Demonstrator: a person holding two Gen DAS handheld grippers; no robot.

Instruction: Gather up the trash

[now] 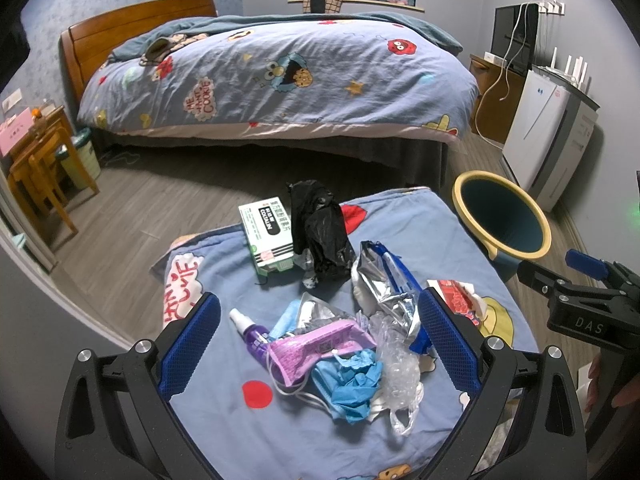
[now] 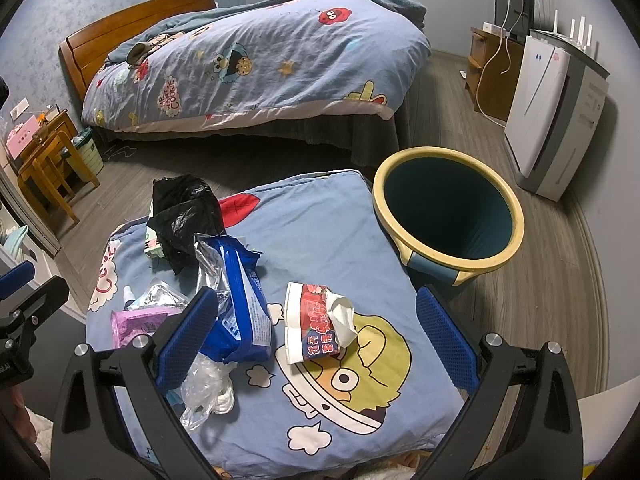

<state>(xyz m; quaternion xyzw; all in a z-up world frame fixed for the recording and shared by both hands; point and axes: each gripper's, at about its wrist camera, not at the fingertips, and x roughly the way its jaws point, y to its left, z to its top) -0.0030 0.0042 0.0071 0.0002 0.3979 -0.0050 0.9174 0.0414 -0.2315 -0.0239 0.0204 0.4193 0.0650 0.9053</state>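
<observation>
The trash is seen scattered over a cushion (image 2: 320, 216) covered in cartoon print: a red-printed wrapper (image 2: 316, 324) near its middle, a blue foil packet (image 2: 240, 312) beside that, a black plastic bag (image 1: 320, 236) and a green box (image 1: 266, 236) toward the far edge, and a purple pouch (image 1: 316, 350) with blue gloves (image 1: 352, 388) (crumpled) nearer. A yellow-rimmed bin (image 2: 448, 216) is stood on the floor (image 2: 552, 272) just beside the cushion's right edge. The left gripper (image 1: 320, 344) and right gripper (image 2: 316, 340) are held above, jaws wide apart, nothing gripped.
</observation>
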